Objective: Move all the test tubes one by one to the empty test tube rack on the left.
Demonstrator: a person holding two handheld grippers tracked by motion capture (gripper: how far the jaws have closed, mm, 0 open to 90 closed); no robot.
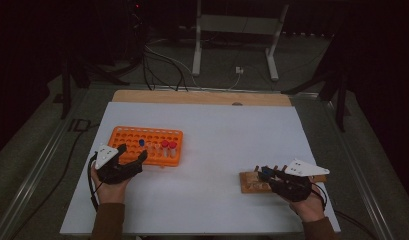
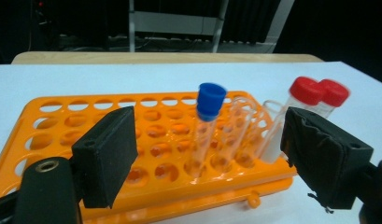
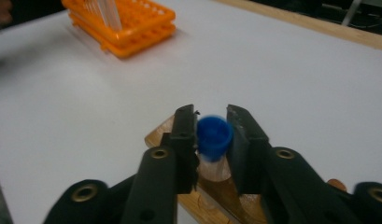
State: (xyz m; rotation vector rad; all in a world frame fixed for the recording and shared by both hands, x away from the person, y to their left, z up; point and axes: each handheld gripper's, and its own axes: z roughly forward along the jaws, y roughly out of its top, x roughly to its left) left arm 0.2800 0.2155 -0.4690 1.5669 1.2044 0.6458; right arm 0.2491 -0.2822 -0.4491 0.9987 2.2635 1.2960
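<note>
Right tool [image 3: 212, 135] apparently pinching blue-capped tube [image 3: 215, 136], wooden rack [image 1: 254, 182] beneath

A lab bench setup: an orange plastic test-tube rack [image 1: 146, 145] holding capped clear tubes [image 2: 205, 130] at nine o'clock on the white counter [image 1: 217, 125], cables on the floor behind.

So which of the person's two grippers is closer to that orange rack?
The left. The left gripper sits right at the near edge of the orange rack, jaws open. The right gripper is far across the table, shut on a blue-capped tube at the wooden block.
</note>
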